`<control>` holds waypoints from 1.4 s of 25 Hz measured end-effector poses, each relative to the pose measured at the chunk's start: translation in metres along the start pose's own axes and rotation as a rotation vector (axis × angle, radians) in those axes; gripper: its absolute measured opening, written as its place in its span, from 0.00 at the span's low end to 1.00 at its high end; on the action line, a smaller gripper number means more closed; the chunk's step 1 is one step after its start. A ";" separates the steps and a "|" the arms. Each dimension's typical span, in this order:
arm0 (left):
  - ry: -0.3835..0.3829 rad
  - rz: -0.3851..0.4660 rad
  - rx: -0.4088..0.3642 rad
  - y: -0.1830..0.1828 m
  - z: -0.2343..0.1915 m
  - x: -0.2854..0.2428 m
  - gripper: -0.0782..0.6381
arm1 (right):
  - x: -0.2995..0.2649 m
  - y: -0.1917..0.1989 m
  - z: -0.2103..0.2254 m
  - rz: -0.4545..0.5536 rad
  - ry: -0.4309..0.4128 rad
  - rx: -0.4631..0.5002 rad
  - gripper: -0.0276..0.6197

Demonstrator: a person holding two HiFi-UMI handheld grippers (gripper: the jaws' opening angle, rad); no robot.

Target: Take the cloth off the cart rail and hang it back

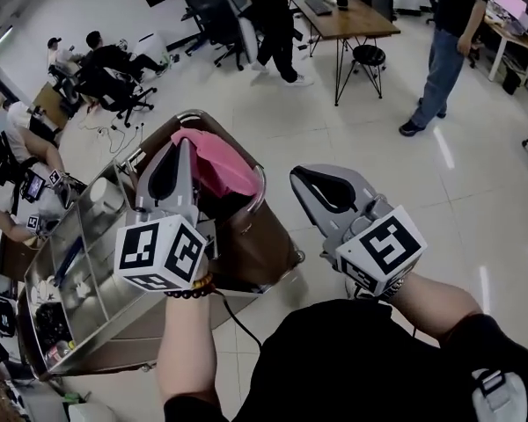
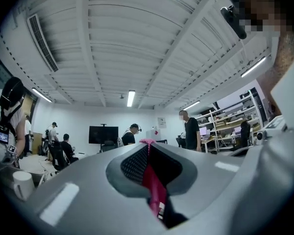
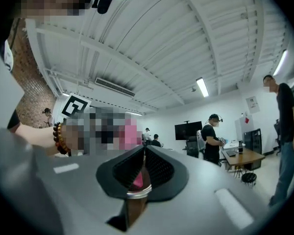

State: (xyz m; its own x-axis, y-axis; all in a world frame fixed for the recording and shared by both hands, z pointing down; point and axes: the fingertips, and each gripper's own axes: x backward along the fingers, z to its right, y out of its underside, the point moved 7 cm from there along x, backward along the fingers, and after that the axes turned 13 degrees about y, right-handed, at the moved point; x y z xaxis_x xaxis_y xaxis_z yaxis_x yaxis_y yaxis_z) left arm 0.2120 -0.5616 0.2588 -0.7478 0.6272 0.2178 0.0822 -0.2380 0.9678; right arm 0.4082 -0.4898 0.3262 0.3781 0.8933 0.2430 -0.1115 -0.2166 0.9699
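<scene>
The left gripper (image 1: 185, 145) was clamped tight on the pink cloth (image 1: 220, 167), which lay bunched over the brown bag (image 1: 257, 244) just beyond the tips, beside the curved cart rail (image 1: 262, 183). The right gripper (image 1: 297, 177), jaws together on nothing, hung to the right, apart from the cart (image 1: 114, 323), with open glossy floor (image 1: 396, 183) ahead and further right. The left cube (image 1: 161, 253) and right cube (image 1: 383, 249) bore black-and-white square markers.

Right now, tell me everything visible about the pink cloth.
The pink cloth is plain, soft-looking fabric, bunched in a crumpled heap over the curved metal cart rail. One fold runs between the jaws of the left gripper, which are shut on it. The right gripper is clear of it, over the floor.
</scene>
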 end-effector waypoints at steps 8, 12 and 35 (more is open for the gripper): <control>-0.175 -0.065 0.019 0.097 -0.032 -0.052 0.13 | -0.070 0.069 0.081 -0.007 -0.171 -0.050 0.06; -0.259 -0.098 0.073 0.139 -0.041 -0.059 0.13 | -0.088 0.089 0.098 -0.099 -0.239 -0.097 0.06; -0.362 -0.183 0.137 0.235 0.048 -0.018 0.13 | -0.088 0.120 0.088 -0.034 -0.450 -0.099 0.06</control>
State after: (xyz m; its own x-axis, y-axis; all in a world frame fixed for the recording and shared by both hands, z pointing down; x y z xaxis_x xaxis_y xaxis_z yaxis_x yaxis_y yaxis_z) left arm 0.2766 -0.5935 0.4879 -0.4808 0.8755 0.0474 0.0745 -0.0131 0.9971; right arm 0.4427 -0.6291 0.4229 0.7422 0.6345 0.2157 -0.1712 -0.1316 0.9764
